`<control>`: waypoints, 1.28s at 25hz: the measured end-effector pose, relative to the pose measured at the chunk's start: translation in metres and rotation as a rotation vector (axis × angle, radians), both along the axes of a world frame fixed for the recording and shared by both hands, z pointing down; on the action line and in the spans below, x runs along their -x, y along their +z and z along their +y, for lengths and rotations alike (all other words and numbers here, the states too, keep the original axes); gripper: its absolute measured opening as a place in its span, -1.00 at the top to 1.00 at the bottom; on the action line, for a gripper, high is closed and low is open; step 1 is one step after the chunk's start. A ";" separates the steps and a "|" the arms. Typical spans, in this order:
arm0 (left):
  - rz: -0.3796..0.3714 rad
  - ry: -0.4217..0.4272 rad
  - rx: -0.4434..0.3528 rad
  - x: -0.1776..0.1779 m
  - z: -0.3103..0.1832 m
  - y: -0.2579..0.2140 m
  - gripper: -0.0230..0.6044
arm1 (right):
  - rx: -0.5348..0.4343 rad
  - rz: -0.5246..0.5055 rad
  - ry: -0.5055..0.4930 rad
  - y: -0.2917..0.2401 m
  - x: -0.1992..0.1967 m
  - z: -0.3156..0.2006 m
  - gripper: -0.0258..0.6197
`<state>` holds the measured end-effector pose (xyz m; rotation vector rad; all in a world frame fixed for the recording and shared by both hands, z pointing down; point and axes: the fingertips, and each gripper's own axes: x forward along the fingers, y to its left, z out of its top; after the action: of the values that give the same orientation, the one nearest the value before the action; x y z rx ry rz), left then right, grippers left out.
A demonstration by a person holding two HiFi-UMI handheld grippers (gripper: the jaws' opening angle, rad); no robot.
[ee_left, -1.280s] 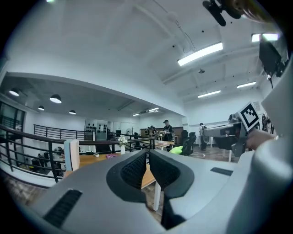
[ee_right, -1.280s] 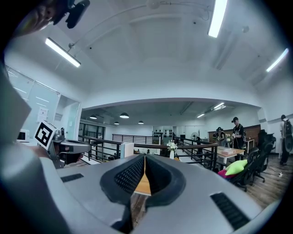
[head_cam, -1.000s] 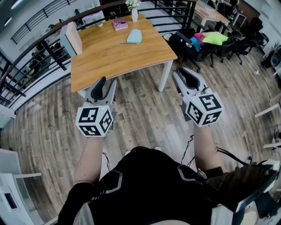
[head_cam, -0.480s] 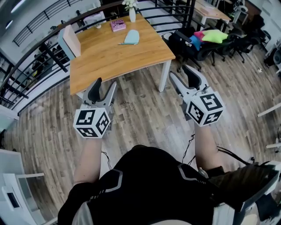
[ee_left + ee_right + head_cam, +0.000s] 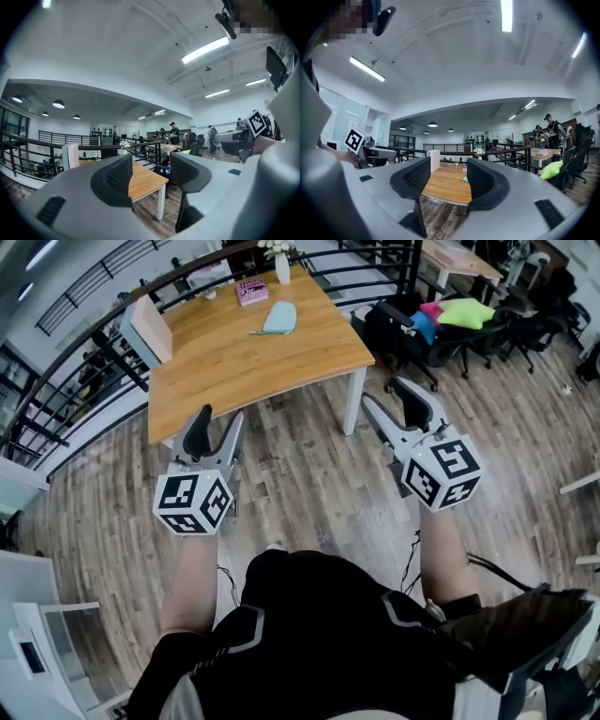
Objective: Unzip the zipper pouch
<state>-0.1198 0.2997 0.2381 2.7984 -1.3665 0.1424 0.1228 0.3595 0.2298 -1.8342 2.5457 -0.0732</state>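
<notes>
The light blue zipper pouch [image 5: 278,318] lies flat on the far part of a wooden table [image 5: 234,362], well beyond both grippers. In the right gripper view the pouch [image 5: 463,179] shows small between the jaws, far off. I hold my left gripper [image 5: 217,423] over the floor just short of the table's near edge. Its jaws are opening, with nothing between them. My right gripper [image 5: 387,397] hovers by the table's right front leg. Its jaws are opening too, and hold nothing. In the left gripper view, only the table's corner [image 5: 147,180] shows past my left gripper [image 5: 150,171].
A pink book [image 5: 251,291] and a white vase of flowers [image 5: 282,268] stand behind the pouch. A white box [image 5: 150,329] sits at the table's left end. A black railing [image 5: 84,343] curves behind the table. Dark office chairs with bright bags [image 5: 450,320] crowd the right.
Both grippers' jaws have spread wider apart. The left gripper has drifted slightly left; the table sits a little farther up the head view.
</notes>
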 end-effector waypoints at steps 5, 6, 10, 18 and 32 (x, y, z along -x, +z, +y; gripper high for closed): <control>-0.020 0.006 -0.004 -0.007 -0.025 0.010 0.07 | -0.006 0.028 -0.029 0.004 0.000 -0.024 0.06; -0.024 0.010 -0.006 -0.007 -0.031 0.012 0.07 | -0.003 0.031 -0.032 0.006 0.002 -0.029 0.06; -0.025 0.041 -0.028 -0.007 -0.062 0.015 0.07 | 0.008 0.047 -0.023 0.012 0.006 -0.055 0.06; -0.009 0.120 -0.048 -0.004 -0.149 0.010 0.08 | 0.032 0.075 0.014 0.011 0.018 -0.134 0.06; 0.020 0.143 -0.029 0.038 -0.272 0.021 0.08 | 0.110 0.095 0.056 0.027 0.061 -0.243 0.06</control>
<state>-0.1577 0.0281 0.2588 2.9123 -1.1726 0.0976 0.0614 0.1169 0.2570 -1.9923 2.5999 -0.1321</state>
